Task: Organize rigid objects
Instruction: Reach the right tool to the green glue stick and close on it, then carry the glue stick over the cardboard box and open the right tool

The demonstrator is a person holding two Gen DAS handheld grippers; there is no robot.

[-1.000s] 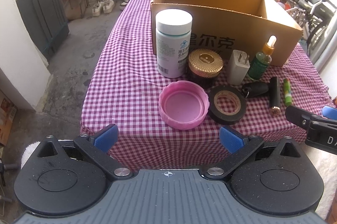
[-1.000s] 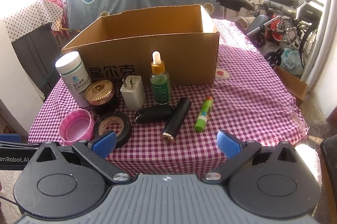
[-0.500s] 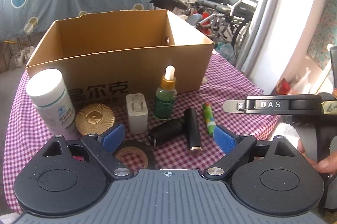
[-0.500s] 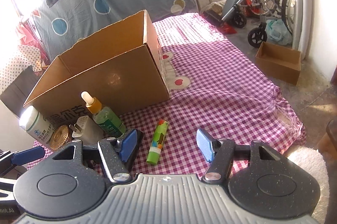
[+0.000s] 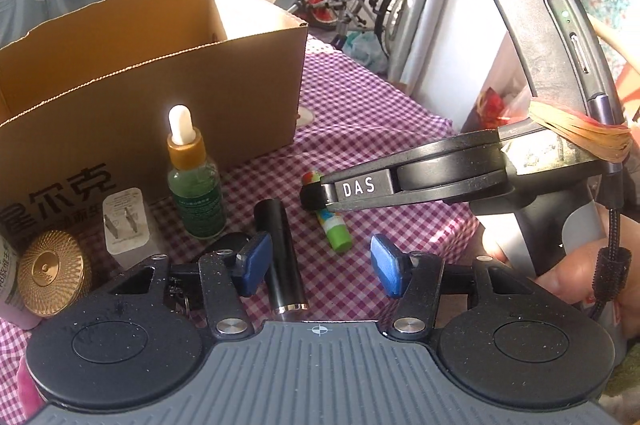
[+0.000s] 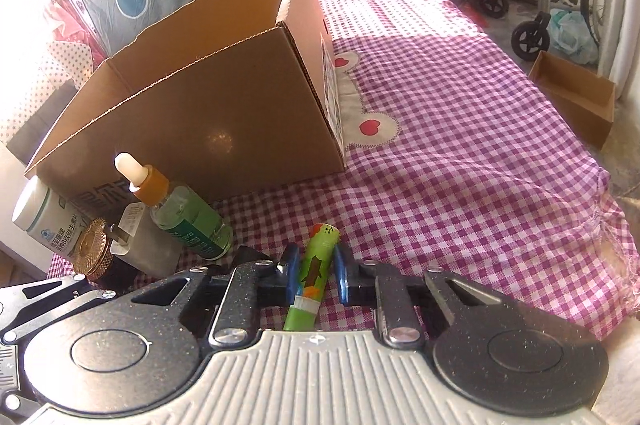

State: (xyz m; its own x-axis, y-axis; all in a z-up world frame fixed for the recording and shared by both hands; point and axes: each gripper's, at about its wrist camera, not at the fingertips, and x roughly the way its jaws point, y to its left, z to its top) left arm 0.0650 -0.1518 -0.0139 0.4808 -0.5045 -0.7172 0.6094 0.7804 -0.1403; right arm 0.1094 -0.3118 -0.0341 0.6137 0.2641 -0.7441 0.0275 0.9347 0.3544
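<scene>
My right gripper [image 6: 314, 275]: clamped on green tube [image 6: 312, 281]. My left gripper [image 5: 318, 261]: jaws closing, still apart, beside black tube [image 5: 282, 257]. Open tablecloth [image 6: 460, 161] rightward to its edge.

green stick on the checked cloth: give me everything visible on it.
The green stick is a small cylindrical tube, lip-balm-like, bright green with a printed wrap in orange, brown and white bands and a striped end; it looks like plastic. It lies flat on the pink checked tablecloth, right of the black tube, in front of the cardboard box. The right gripper has just closed its jaws on it, blue pads pressing both sides.
</scene>
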